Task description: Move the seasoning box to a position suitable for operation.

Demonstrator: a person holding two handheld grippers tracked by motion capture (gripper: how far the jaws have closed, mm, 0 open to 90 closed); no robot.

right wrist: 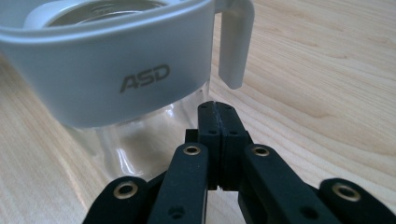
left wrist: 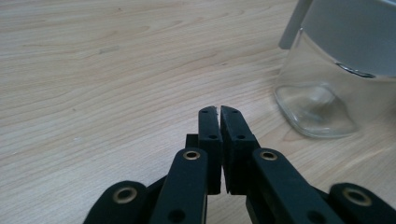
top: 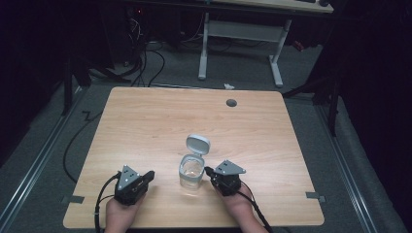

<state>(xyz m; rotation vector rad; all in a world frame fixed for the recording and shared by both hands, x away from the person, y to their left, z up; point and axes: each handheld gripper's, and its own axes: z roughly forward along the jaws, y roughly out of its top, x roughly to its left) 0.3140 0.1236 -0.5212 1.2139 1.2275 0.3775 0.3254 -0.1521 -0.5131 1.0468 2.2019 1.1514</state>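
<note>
Pale wood grain covers the bench (top: pixel 145 126), which fills the middle of the high view, with a small round grommet hole (top: pixel 231 102) near its upper right edge. At the lower left of that view sits the left tool (top: pixel 149 175), held in a hand (top: pixel 119 213) that comes in from the bottom edge, a black cable trailing from its body. In the left gripper view its two black jaws stand clenched with only a hairline slit between them and nothing caught there, the tips low over bare wood; the glass jar (left wrist: pixel 327 93) stands apart at the upper right of that picture.

In the lower centre of the high view stands the jar (top: pixel 191 171), clear glass with a grey plastic collar, upright on the bench between the two tools. Its grey flip lid (top: pixel 198 144) is swung open and tilts up behind the mouth.

Just right of the jar in the high view is the right tool (top: pixel 208 171), held by the other hand (top: pixel 238 201), its tips very near the jar's side; whether they touch it I cannot tell. In the right gripper view the jaws are pressed fully together, holding nothing, and point at the glass just under the collar (right wrist: pixel 116 70), which bears the letters ASD. A grey tab (right wrist: pixel 236 42) hangs down from the collar at the upper right.
</note>
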